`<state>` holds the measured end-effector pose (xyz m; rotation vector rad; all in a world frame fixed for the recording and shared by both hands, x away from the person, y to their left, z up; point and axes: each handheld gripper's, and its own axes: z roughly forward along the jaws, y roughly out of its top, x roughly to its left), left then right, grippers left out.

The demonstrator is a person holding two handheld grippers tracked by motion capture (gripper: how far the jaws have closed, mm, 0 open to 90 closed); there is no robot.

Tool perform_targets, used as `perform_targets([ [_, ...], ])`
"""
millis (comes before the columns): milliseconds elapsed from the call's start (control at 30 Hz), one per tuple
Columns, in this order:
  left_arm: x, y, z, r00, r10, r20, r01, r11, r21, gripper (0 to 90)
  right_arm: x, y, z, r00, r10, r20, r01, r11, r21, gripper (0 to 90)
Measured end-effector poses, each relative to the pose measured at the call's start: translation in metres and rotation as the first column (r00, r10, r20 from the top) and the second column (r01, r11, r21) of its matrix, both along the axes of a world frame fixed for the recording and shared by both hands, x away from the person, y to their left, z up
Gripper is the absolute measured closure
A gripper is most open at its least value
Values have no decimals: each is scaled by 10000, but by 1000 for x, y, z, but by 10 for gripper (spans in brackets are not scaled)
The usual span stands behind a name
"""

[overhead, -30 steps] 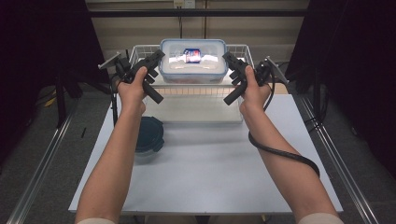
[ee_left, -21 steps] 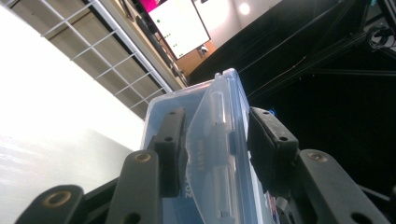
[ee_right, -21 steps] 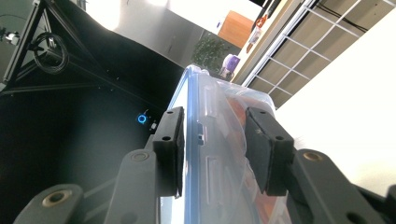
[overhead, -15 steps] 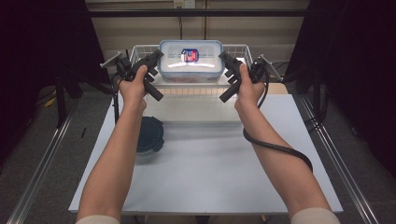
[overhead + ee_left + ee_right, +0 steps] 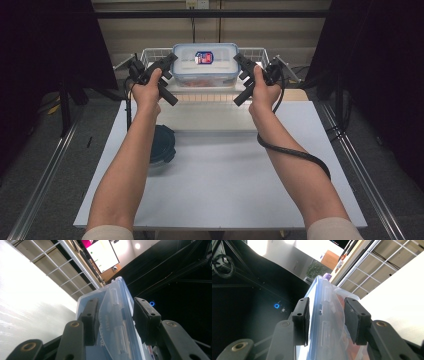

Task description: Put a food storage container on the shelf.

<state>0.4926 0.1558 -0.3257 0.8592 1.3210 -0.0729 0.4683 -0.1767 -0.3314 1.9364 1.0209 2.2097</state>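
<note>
Container (image 5: pixel 205 65), held at each end flap between the left hand-held gripper (image 5: pixel 167 61) and right hand-held gripper (image 5: pixel 241 61), both grasping it, has travelled farther over the wire basket (image 5: pixel 260 52), suggesting placement there.

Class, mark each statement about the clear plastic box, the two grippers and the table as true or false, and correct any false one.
1. The clear plastic lidded box is held between the left gripper and the right gripper. True.
2. The box lies flat on the white table. False: it is held up over the white wire basket.
3. A dark round lid lies on the table beside the left forearm. True.
4. The box's lid bears a green label. False: the label is blue and red.
5. Each gripper's jaws straddle a side latch flap. True.
</note>
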Motion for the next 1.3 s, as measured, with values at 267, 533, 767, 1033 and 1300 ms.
perform_targets([
  [267, 3, 0, -3, 9999, -10, -145, 16, 9992, 389, 562, 3, 4, -3, 9998, -162, -69, 159, 9990, -416, 541],
  [533, 8, -1, -3, 9998, 72, -177, -63, 9987, 498, 559, 8, 7, -3, 9992, -385, -99, 380, 9981, -490, 527],
  [767, 12, -3, -2, 9995, 242, -192, -232, 9983, 526, 560, 10, 9, -4, 9990, -437, -61, 433, 9970, -639, 522],
  [1033, 9, -1, 0, 9993, 279, 232, -300, 9945, 1002, 507, 7, 8, -3, 9996, -266, 122, 274, 9969, -742, 448],
  [1300, -7, 3, 4, 9993, 131, 363, -180, 9900, 1401, 356, -4, 4, 1, 9984, -40, 562, 95, 9952, -978, 384],
])
